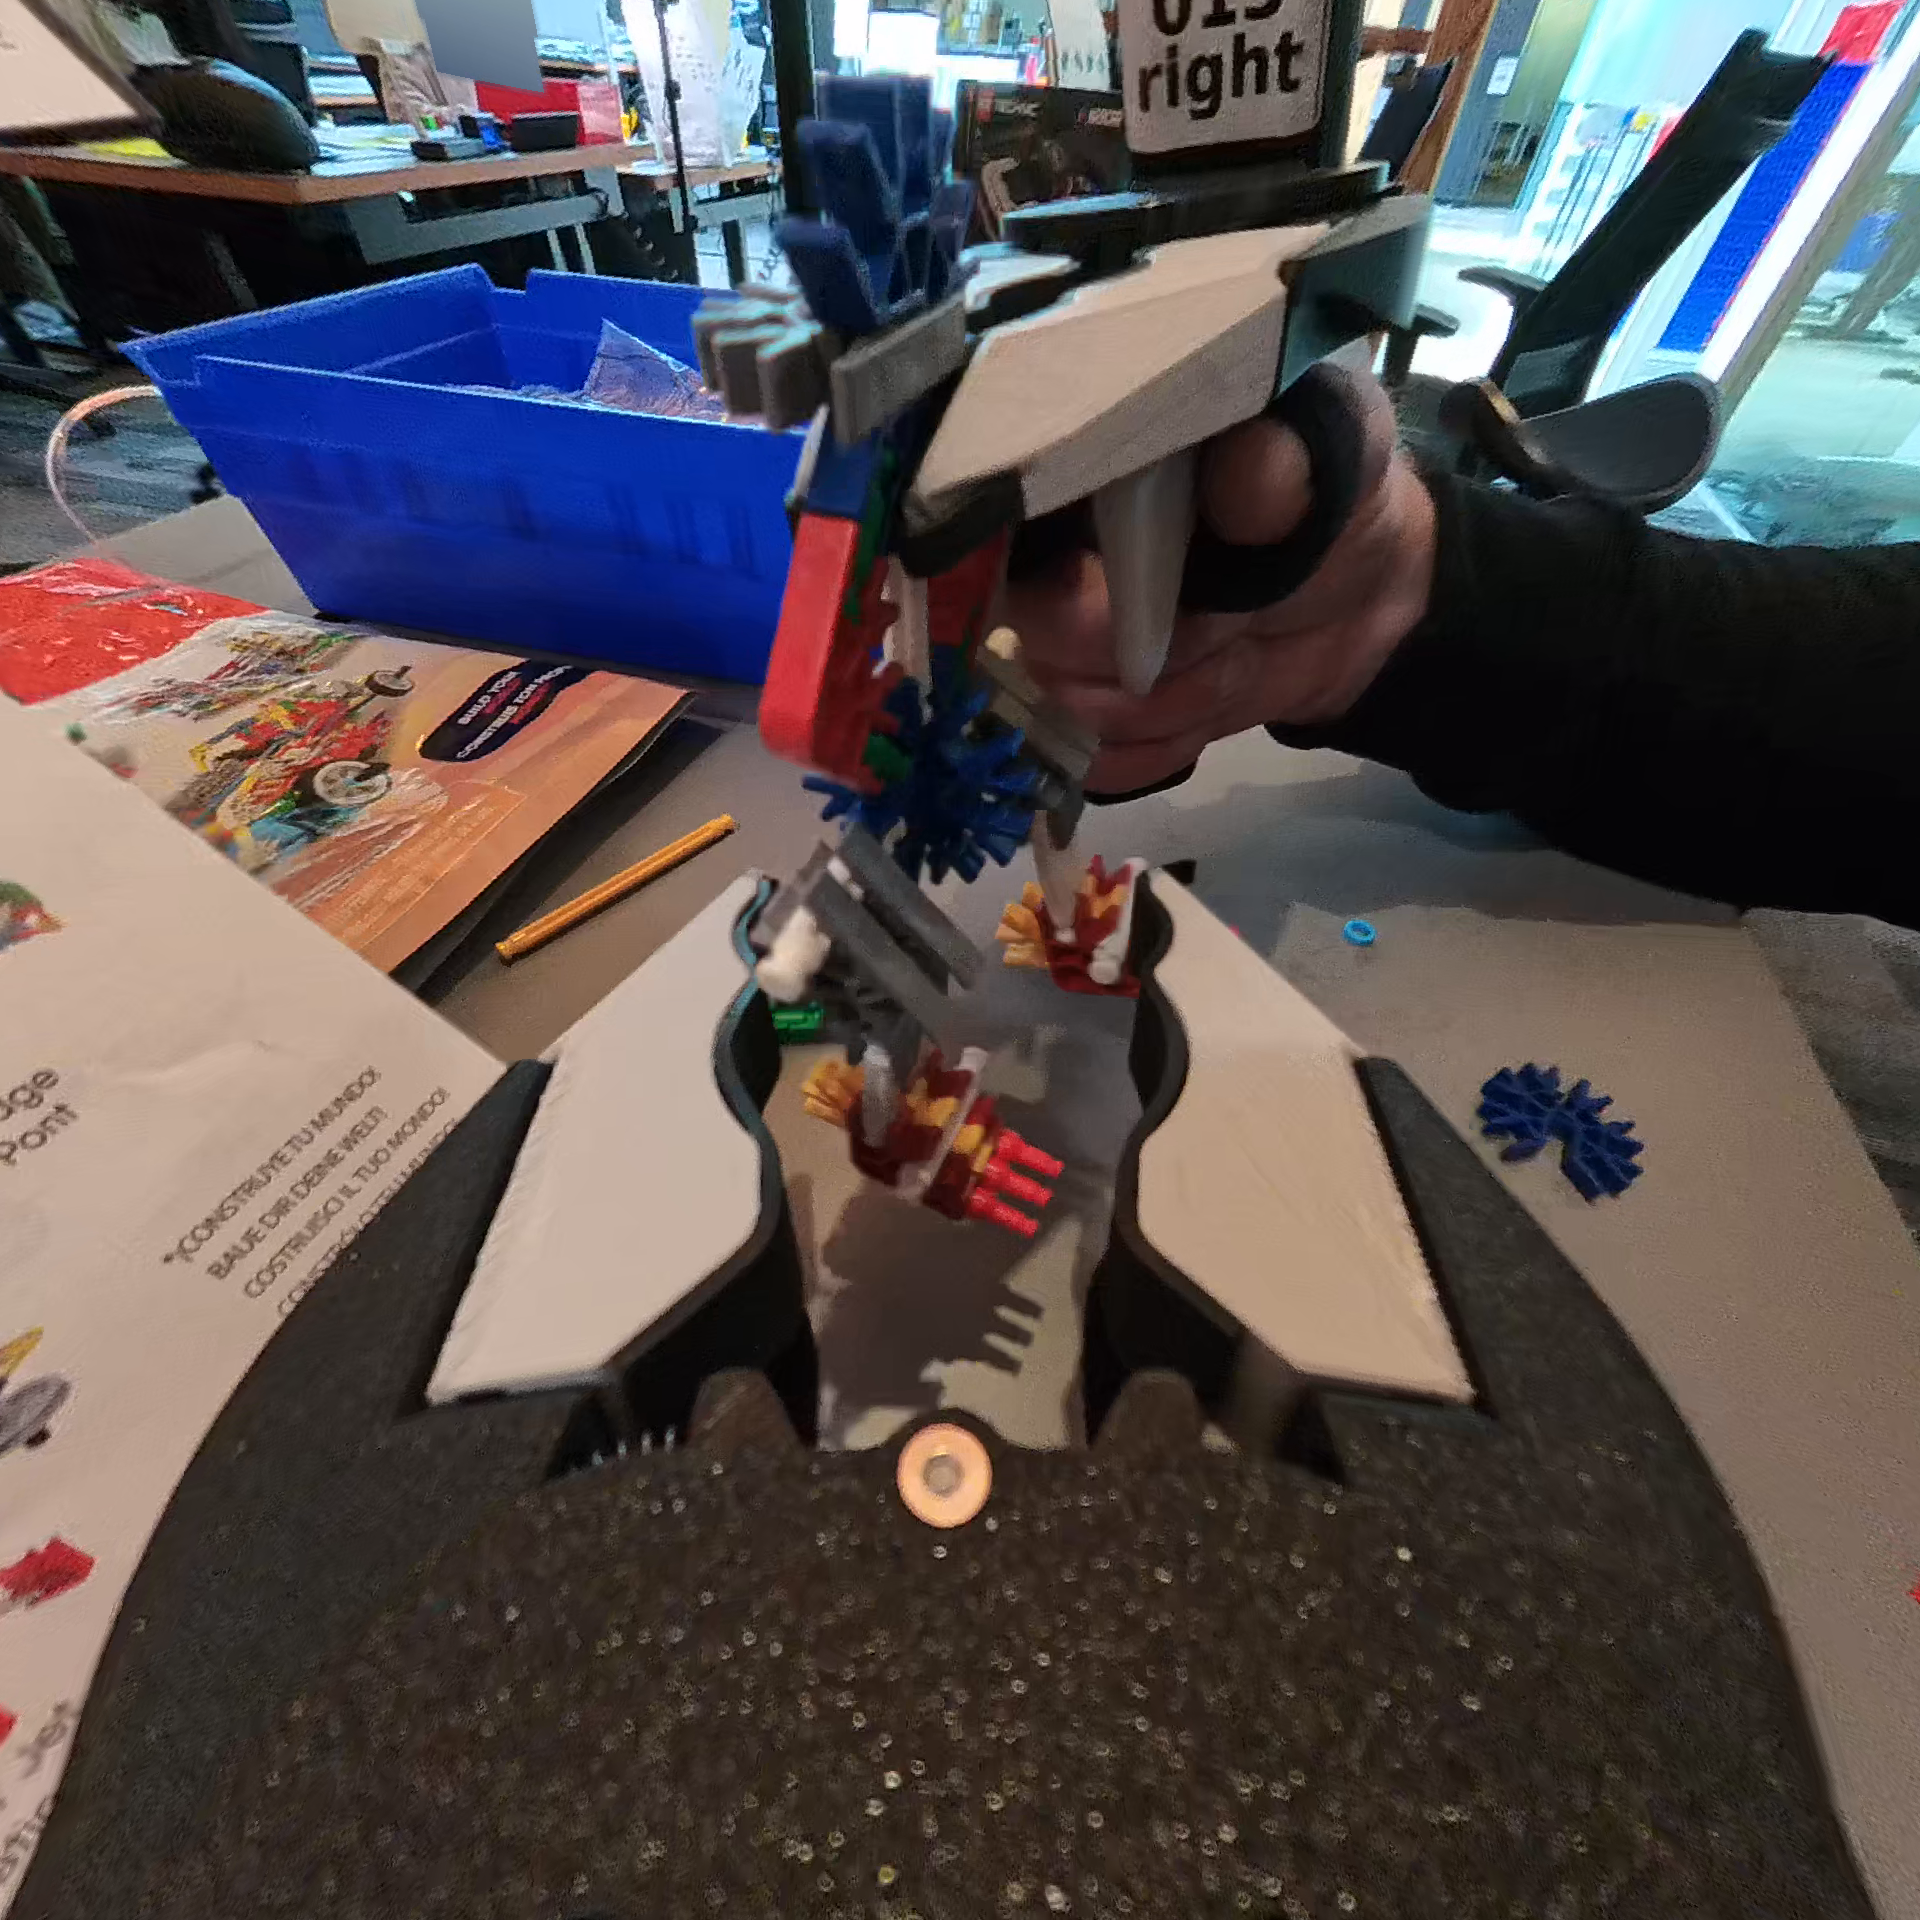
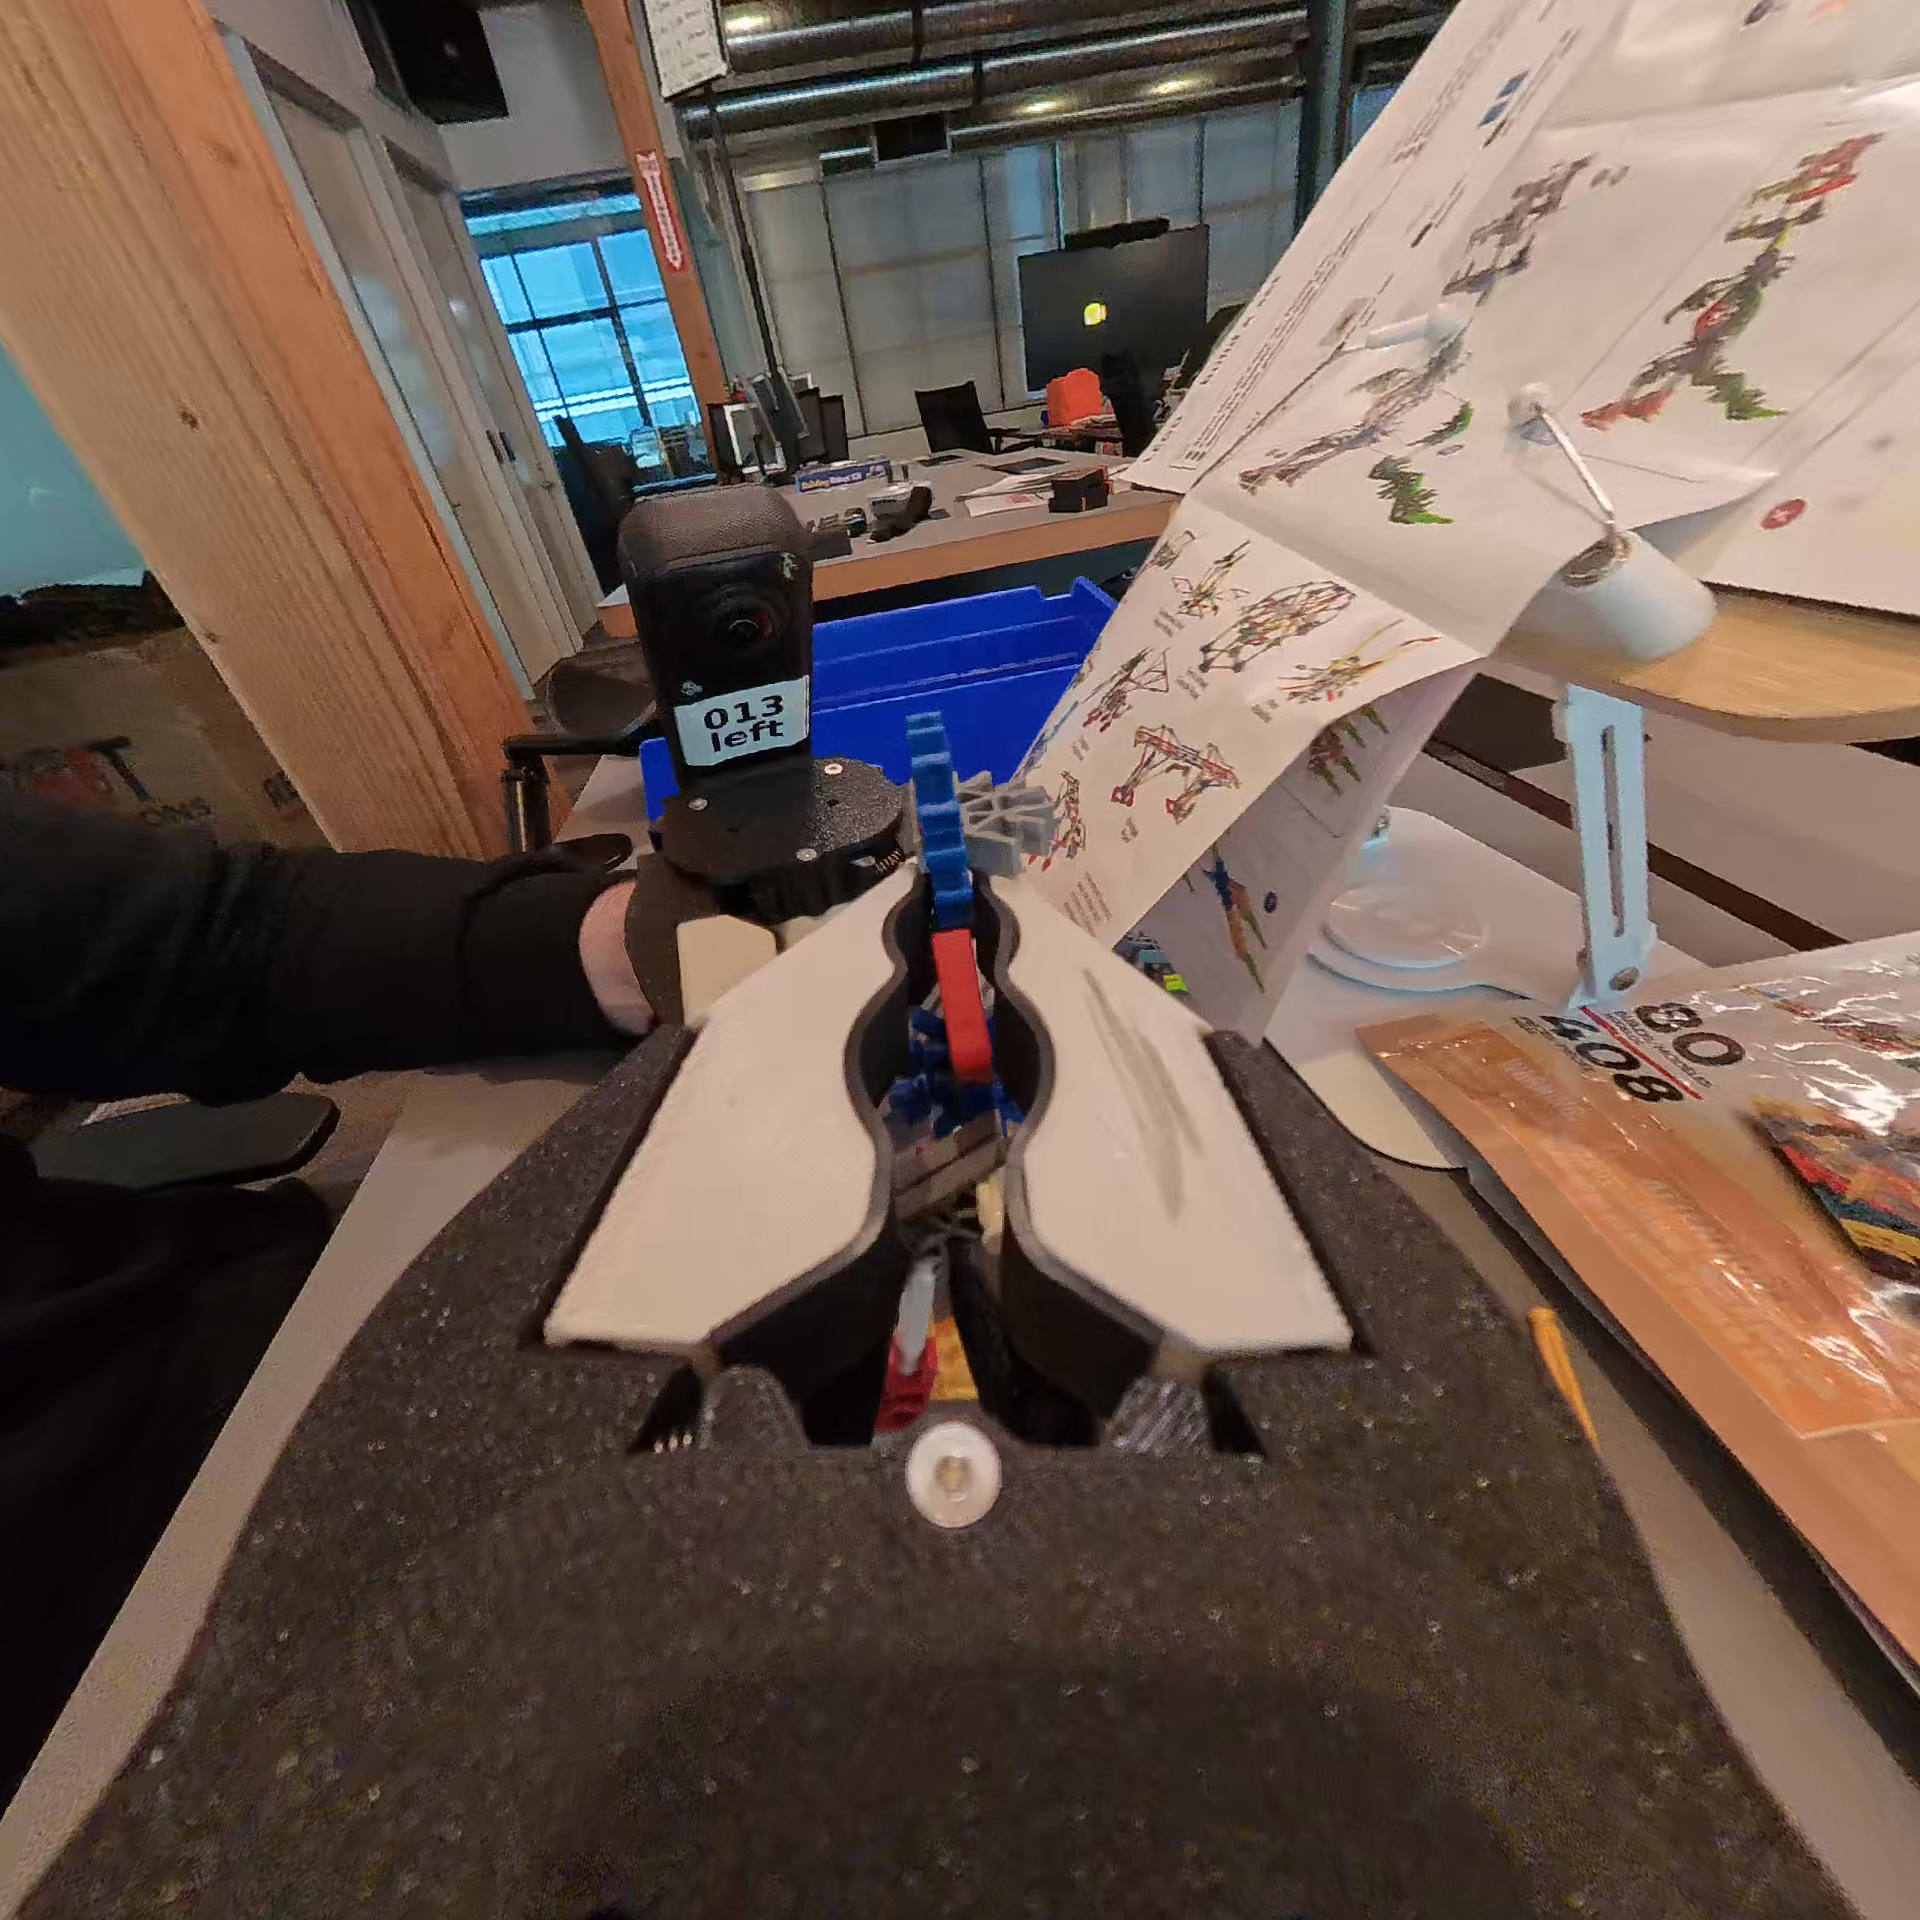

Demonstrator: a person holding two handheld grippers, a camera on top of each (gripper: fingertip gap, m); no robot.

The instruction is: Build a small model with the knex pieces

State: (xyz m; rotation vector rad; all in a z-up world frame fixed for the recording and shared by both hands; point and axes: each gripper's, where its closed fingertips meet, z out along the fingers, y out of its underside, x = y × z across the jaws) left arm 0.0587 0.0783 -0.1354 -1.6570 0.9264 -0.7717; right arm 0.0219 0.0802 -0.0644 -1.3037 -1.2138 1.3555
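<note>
A toy model [image 1: 945, 779] built of red, blue, grey and white snap-together rods and connectors hangs over the grey table [image 1: 1507, 1403]. My right gripper [image 1: 883, 488] comes in from above, shut on the model's red and blue top. In the right wrist view it [image 2: 951, 904] clamps the red piece [image 2: 961, 1008]. My left gripper [image 1: 956, 904] is closed partway on the model's lower end. One fingertip touches a white rod end [image 1: 790, 956], the other a red and yellow connector [image 1: 1081, 935]. The left gripper's camera housing [image 2: 727, 623] shows behind.
A blue bin [image 1: 468, 499] stands at the back. A bagged booklet [image 1: 364, 769] and a printed sheet [image 1: 208, 1091] lie on the left. A yellow rod [image 1: 613, 888], a green piece [image 1: 798, 1020], a blue connector [image 1: 1558, 1132] and a small ring [image 1: 1358, 931] lie loose. About 7 centimeters separates my left fingertips from my right.
</note>
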